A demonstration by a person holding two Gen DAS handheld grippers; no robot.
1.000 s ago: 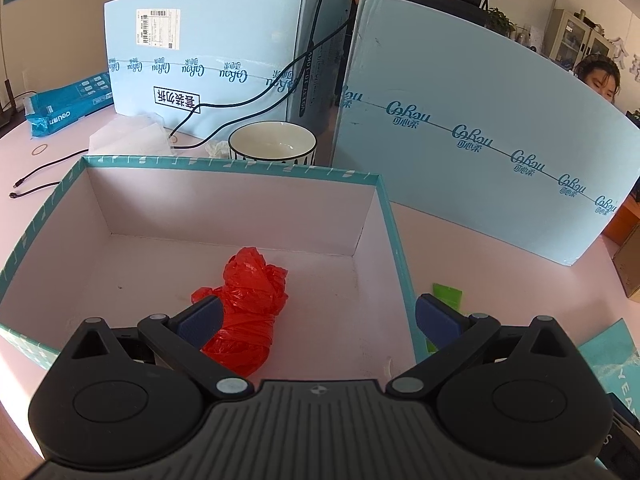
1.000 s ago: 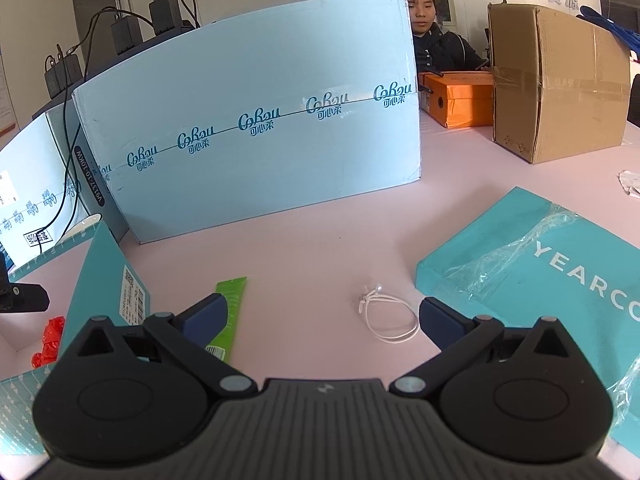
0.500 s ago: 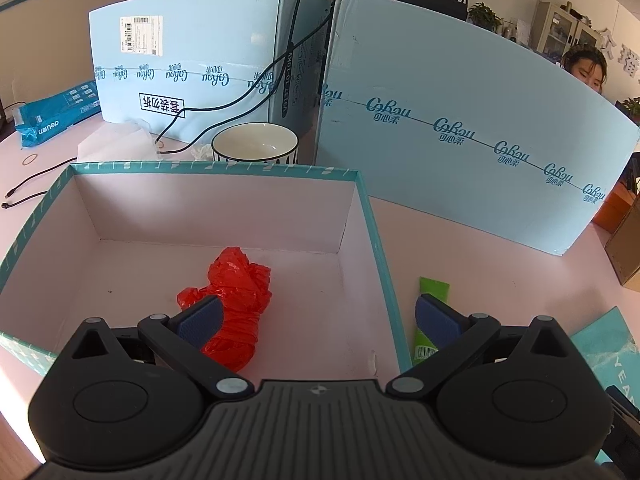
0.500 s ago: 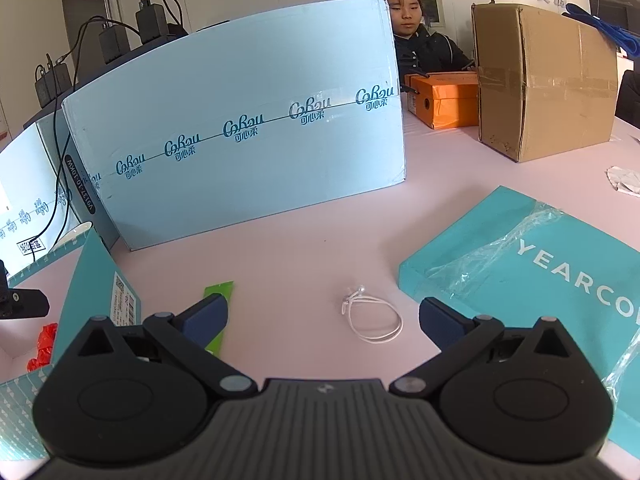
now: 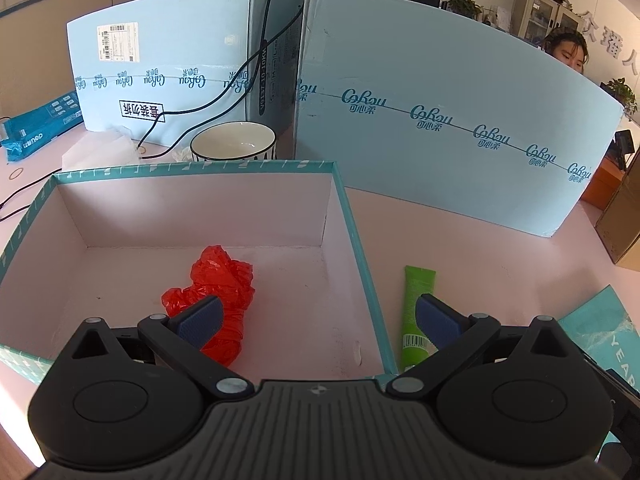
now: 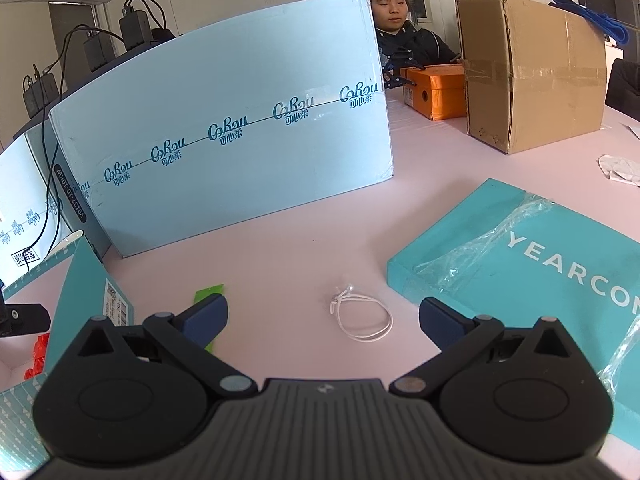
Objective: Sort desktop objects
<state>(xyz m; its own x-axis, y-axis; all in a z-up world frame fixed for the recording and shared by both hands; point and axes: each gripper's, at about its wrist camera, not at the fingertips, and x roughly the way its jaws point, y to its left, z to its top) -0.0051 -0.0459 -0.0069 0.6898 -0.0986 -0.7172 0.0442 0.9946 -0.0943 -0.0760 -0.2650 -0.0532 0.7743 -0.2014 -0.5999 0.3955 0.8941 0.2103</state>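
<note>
Hovering: left gripper [image 5: 316, 320] jaws wide, empty, straddling teal box [image 5: 352, 224] wall; red bag [image 5: 216, 296] inside, green tube [image 5: 416, 312] outside. Right gripper [image 6: 323, 316] jaws wide, empty; white cord loop [image 6: 362, 316] between them on worktop [image 6: 280, 240].

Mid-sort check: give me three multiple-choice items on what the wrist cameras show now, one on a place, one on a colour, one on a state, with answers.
1. Where does the green tube lie?
A. inside the box
B. on the table right of the box
C. in the bowl

2. What colour is the crumpled bag in the box?
A. red
B. blue
C. white

3. How is the right tool?
A. shut on the cord loop
B. shut on the tube
C. open, holding nothing

Answers: 1 B, the tube lies outside the box wall. 2 A, the plastic is bright red. 3 C, its fingers stand wide apart above the white cord loop.
</note>
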